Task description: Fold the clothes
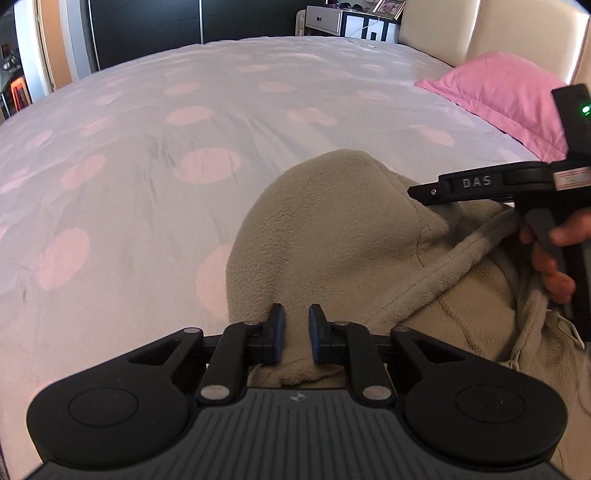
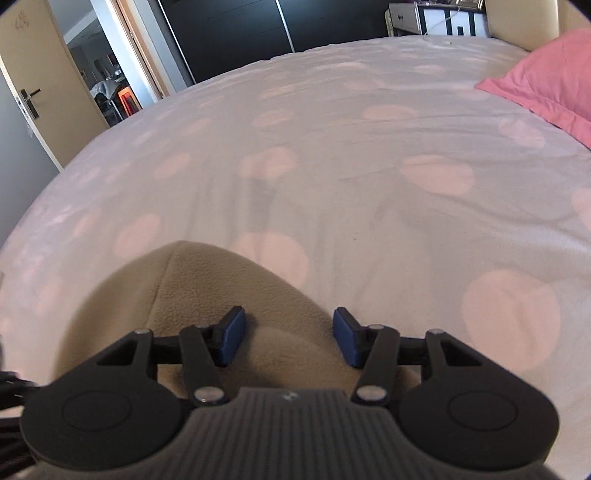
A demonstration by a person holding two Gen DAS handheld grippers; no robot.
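A beige fleece garment (image 1: 332, 229) lies bunched on the bed at the near edge, a hemmed band and a drawstring running across its right part. My left gripper (image 1: 296, 332) is shut on a fold at the garment's near edge, and fleece fills the narrow gap between its blue pads. In the right wrist view the same fleece (image 2: 221, 288) rises in a rounded hump. My right gripper (image 2: 290, 338) stands open just over it, its pads wide apart and gripping nothing. A hand (image 1: 554, 269) holds that tool's black body (image 1: 476, 182) at the right of the left wrist view.
The bed cover (image 1: 147, 184) is pale lilac with pink dots and stretches far ahead and left. A pink pillow (image 1: 498, 96) lies at the back right against a cream headboard (image 1: 443, 33). A white dresser (image 1: 325, 18) and dark wardrobe stand beyond; a door (image 2: 29, 81) stands open at left.
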